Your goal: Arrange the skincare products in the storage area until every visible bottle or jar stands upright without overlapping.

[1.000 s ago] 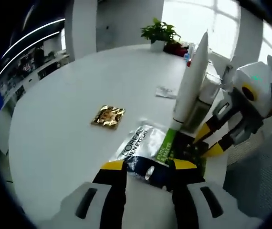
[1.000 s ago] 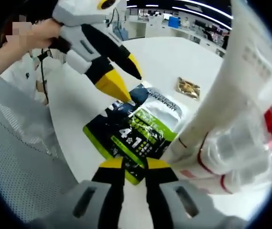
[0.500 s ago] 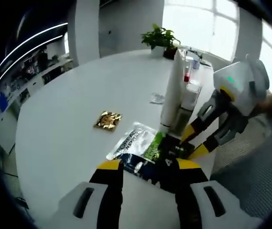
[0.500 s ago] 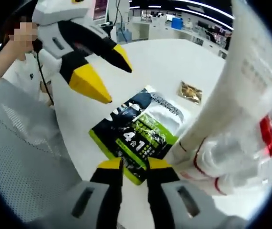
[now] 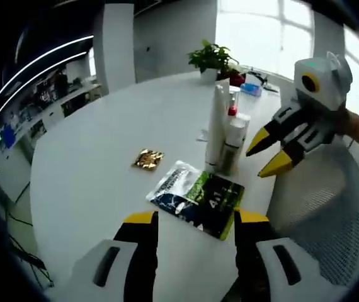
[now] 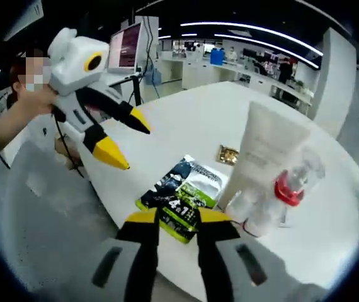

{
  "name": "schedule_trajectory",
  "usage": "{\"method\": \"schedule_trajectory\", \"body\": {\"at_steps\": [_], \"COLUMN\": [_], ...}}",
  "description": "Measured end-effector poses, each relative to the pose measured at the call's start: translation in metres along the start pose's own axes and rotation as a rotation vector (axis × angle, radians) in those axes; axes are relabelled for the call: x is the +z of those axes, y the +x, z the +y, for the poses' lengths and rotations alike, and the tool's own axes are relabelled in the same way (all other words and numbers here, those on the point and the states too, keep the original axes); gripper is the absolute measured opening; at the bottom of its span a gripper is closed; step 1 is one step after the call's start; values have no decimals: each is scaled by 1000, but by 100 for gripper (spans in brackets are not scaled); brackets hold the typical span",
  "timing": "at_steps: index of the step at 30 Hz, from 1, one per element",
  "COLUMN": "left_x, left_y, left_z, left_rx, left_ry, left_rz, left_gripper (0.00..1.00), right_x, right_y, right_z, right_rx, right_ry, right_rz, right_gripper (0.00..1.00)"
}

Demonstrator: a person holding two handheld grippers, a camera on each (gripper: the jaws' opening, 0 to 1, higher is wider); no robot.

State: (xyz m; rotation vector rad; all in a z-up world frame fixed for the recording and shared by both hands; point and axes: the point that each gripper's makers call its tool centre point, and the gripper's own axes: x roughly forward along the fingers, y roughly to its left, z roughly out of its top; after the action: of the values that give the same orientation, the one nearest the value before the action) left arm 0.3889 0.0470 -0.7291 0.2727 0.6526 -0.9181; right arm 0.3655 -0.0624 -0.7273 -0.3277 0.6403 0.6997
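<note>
A black, green and silver sachet [image 5: 195,200] [image 6: 186,196] lies flat near the white table's edge. Behind it a tall white tube [image 5: 216,126] [image 6: 264,148] stands on its cap, close beside a clear bottle with a red cap [image 5: 233,135] [image 6: 286,189]. My left gripper [image 5: 195,220] [image 6: 128,143] is open above the table edge, short of the sachet, with nothing in it. My right gripper [image 6: 178,220] [image 5: 266,156] hangs open off the table's edge, to the side of the tube and bottle, also holding nothing.
A gold foil sachet [image 5: 148,158] [image 6: 228,153] lies further in on the round white table [image 5: 104,145]. A potted plant [image 5: 211,56] and small items stand at the far edge. A grey mesh chair [image 5: 305,207] sits beside the table. A person [image 6: 16,119] holds the left gripper.
Both grippers have drawn back and up from the sachet, which stays flat on the table. The tube and bottle now look smaller and farther off in both views.
</note>
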Motion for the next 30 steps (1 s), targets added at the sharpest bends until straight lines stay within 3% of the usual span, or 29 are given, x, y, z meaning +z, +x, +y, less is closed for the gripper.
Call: {"method": "schedule_trajectory", "body": {"at_steps": [7, 12, 18, 26, 30], "left_x": [0, 0, 0, 10, 14], "left_y": [-18, -23, -27, -35, -38], "left_z": [1, -7, -1, -7, -6], "left_rx": [5, 4, 25, 70, 121], "left_ry": [-22, -55, -51, -58, -101], "left_rz": [-27, -53, -56, -69, -81], "left_gripper": [52, 59, 63, 73, 78], "right_x": [9, 3, 0, -4, -8], "right_y": [-31, -45, -59, -71, -78], "right_z": [-14, -27, -41, -54, -61], "right_rx": [-116, -185, -235, -224, -194], "right_ry": [40, 51, 63, 40, 21], "right_rz": [-50, -36, -41, -58, -67], "right_gripper": [34, 45, 57, 70, 75]}}
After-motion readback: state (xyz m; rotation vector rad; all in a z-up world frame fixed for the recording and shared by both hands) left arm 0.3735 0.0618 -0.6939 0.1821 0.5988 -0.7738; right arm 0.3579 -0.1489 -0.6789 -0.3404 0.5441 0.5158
